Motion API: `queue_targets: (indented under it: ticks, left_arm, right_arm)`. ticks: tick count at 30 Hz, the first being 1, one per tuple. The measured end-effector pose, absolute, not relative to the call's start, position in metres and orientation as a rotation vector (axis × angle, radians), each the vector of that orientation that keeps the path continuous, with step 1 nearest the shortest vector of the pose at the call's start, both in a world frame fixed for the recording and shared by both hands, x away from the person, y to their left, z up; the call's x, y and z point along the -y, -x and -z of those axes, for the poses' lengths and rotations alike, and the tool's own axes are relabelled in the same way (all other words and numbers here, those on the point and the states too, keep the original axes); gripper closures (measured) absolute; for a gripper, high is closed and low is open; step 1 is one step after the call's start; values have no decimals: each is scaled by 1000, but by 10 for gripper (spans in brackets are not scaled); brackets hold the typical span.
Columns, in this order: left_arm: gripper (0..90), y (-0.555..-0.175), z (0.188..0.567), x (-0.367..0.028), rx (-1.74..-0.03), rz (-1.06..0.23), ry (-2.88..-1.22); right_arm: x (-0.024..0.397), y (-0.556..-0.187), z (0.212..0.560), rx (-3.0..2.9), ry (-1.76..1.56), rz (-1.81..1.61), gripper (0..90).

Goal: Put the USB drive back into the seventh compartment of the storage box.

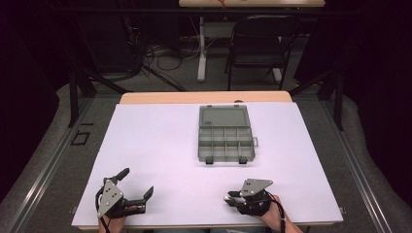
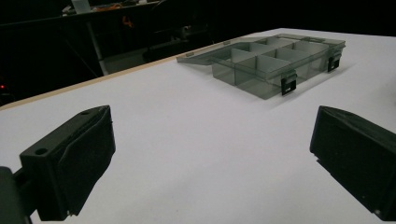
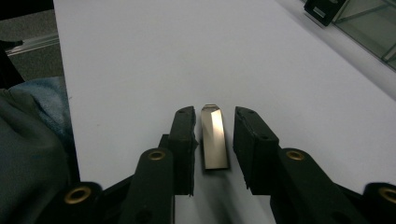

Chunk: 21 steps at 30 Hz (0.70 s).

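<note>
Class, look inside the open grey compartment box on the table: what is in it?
The compartment box looks empty in every visible section; its lid lies open flat behind. The near wall hides part of the front sections' floors.

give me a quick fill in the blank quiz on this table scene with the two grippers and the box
1. The grey compartment box lies with its lid ____.
2. A small flat metal piece lies between the jaws of the ____ gripper.
3. The left gripper has its jaws spread ____, with nothing between them.
4. The box rests on a ____ table top.

Missing words: open; right; wide; white
</note>
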State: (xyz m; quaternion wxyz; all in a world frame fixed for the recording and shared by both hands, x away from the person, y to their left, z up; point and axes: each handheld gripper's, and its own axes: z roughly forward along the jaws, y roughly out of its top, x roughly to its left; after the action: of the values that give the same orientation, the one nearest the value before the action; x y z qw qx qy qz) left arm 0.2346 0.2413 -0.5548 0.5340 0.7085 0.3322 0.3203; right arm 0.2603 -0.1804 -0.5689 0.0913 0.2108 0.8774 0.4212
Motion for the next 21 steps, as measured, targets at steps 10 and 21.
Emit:
queue_targets:
  ticks: [10,21]
  left_arm:
    - [1,-235,555,-241,-791,-764,-1689]
    - [2,-234,555,-241,-789,-765,-1689]
  right_arm:
    - [180,-259,569,-2611,-594,-1248,779]
    - [180,-257,567,-2588,-573,-1238,788]
